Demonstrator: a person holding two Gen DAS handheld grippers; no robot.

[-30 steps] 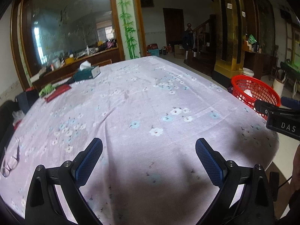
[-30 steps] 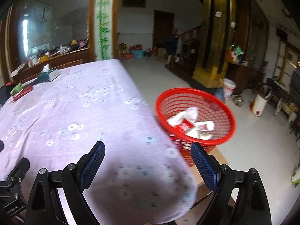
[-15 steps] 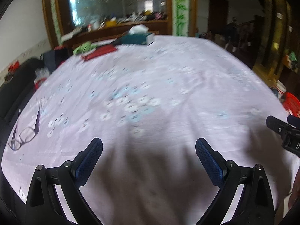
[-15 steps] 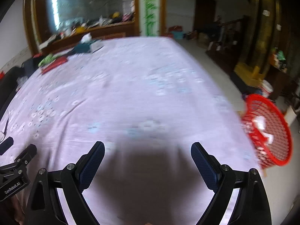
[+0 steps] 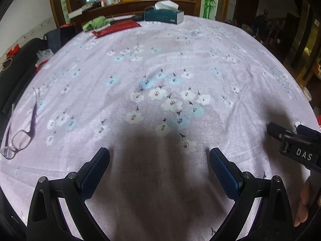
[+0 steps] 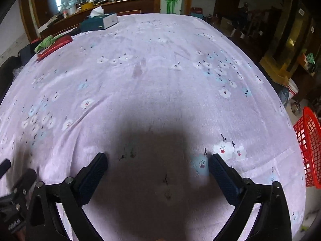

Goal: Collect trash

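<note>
Both tools hang low over the near edge of the table (image 5: 180, 46), which is covered with a lilac flowered cloth, and both are empty. The left gripper (image 5: 159, 166) has its jaws spread wide with only cloth between the blue pads, and the right gripper (image 6: 157, 170) stands the same way, wide apart and holding nothing. The red basket (image 6: 309, 150), which is the place for the trash, is beside the table at its right edge, only partly in the right wrist view (its inside cannot be seen from here). On the cloth I find no loose trash: there are the glasses (image 5: 19, 138) near the left edge, a tissue box (image 5: 163, 15) at the far side, and next to it a red packet (image 5: 116, 28) with a green cloth (image 5: 95, 23). These look like things that belong there, not waste. So I judge the grippers are kept apart and level in order to look over the table, and the collecting seems almost finished.
</note>
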